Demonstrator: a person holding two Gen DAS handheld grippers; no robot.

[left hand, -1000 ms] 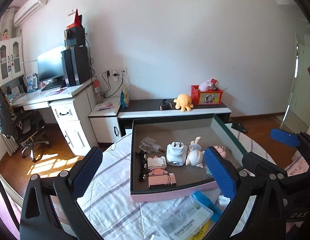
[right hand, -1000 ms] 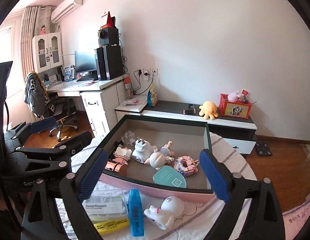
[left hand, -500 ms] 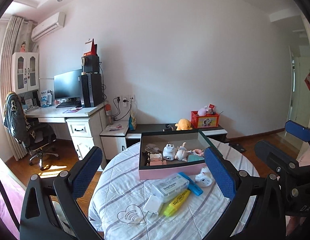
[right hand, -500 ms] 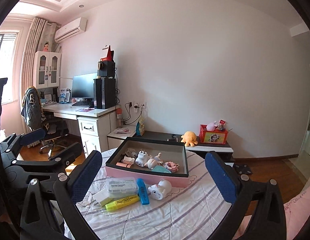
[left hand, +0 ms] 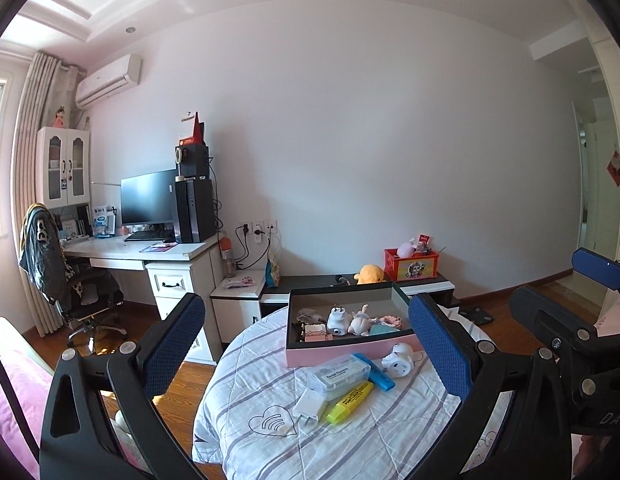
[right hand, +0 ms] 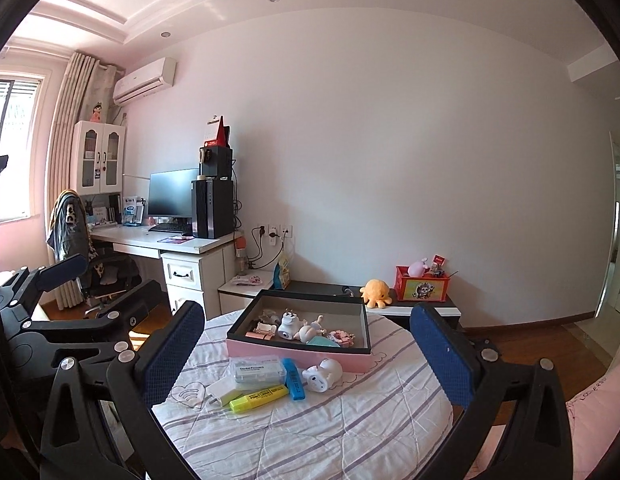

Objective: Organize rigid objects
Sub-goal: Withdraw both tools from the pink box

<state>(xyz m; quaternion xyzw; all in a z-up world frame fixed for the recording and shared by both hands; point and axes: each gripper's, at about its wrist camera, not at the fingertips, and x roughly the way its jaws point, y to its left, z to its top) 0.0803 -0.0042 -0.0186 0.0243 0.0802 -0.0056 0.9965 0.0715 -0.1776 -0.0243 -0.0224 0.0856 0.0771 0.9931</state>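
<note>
Left gripper (left hand: 306,354): I am holding my fingers wide apart, gripping nothing.
Right gripper (right hand: 308,354): likewise spread, empty.
Pink box (right hand: 350,356): sitting on the striped table (right hand: 330,432), holding small toys.
Clear case (right hand: 257,370): lying before the box, reading "Dental Flossers".

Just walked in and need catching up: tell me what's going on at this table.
A person holds two grippers, both open and empty, back from a round table. The left gripper and right gripper touch nothing. A pink box already holds several small toys and a plug. In front of it, still loose on the cloth: a floss case, a blue highlighter, a yellow highlighter, a white charger and a white figurine.
</note>
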